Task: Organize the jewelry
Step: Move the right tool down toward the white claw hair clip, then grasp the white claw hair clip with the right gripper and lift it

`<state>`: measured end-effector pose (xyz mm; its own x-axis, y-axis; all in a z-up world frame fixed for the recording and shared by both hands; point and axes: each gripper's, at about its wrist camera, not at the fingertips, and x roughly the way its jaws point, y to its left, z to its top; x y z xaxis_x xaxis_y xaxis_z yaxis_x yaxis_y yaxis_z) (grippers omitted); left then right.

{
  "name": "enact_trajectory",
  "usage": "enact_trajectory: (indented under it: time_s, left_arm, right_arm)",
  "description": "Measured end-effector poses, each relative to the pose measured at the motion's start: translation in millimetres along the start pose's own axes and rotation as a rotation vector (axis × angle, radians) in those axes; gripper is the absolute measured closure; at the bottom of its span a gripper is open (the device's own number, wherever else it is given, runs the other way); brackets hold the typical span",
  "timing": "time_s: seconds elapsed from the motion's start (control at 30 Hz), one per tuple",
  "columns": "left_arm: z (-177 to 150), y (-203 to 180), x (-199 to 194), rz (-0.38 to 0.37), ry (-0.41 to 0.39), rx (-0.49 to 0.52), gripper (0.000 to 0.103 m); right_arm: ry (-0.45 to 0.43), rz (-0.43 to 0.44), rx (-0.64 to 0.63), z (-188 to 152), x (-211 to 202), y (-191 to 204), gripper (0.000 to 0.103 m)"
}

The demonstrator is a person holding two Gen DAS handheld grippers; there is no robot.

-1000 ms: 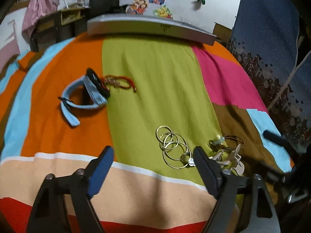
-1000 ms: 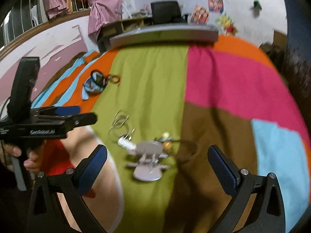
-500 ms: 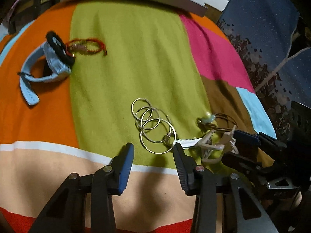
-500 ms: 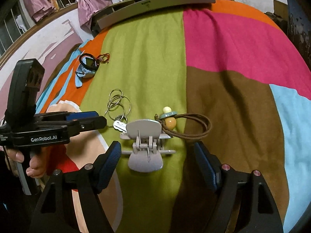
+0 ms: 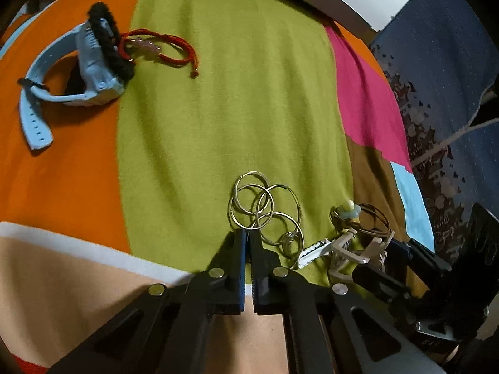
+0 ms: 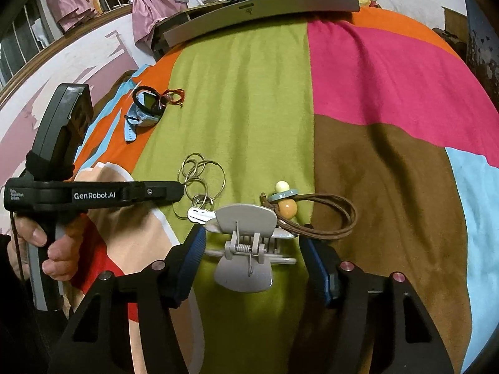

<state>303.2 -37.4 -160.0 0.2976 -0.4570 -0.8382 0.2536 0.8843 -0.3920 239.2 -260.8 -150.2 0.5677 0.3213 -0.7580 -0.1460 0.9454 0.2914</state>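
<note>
Honestly, your left gripper (image 5: pixel 249 233) has its fingers pressed together right at the near edge of the linked metal rings (image 5: pixel 265 208), and I can't tell if a ring is really pinched in there or the tips just closed beside it. If you've only got the thin edge of one hoop, it could slip out the moment you lift. And since the rings are chained to each other and to that little white key-shaped tag (image 5: pixel 312 251), the whole bunch will probably drag along.

Your right gripper (image 6: pixel 254 246) has its fingers apart, sitting either side of the grey claw clip (image 6: pixel 246 243), close to its ends but I can't say they're touching yet. If you close on the ends, the clip could twist or pop sideways, since those curved shells look slick.

Further out, the tag lies right against the clip and the brown cord hair tie (image 6: pixel 324 215) with its beads sits just behind it. So either lift might snag a neighbour.

The blue watch (image 5: pixel 78 71) and red string bracelet (image 5: pixel 165 50) are well apart on the colourful blanket (image 5: pixel 234 93), so no worries there.
</note>
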Motion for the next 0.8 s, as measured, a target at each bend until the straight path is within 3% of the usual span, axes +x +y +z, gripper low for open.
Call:
enact_trajectory:
  time_s: [0.1,0.13,0.43,0.63,0.8]
  left_arm:
    - [0.0,-6.0,-2.1,0.027,0.005,-0.001,0.1]
    - [-1.2,-8.7,-4.4,0.028,0.01,-0.003,0.1]
    - [-23.7,-15.2,-14.1,-0.048,0.107,-0.077,0.1]
    - [-18.3,-20.5,-33.3,-0.072,0.039,-0.073,0.1]
    - [-9.8,-21.8,-61.0,-0.125,-0.043,-0.085,0.1]
  right_arm:
    - [0.003,0.035,0.01,-2.0,-3.3,-0.3,0.048]
    - [0.005,0.047,0.014,-3.5,-4.7,-0.7,0.06]
    - [-0.01,0.068,-0.022,-5.3,-13.1,5.1,0.06]
    - [-0.077,0.065,-0.06,-3.9,-31.5,8.2,0.06]
    - [-0.186,0.073,-0.09,1.9,-54.9,9.0,0.06]
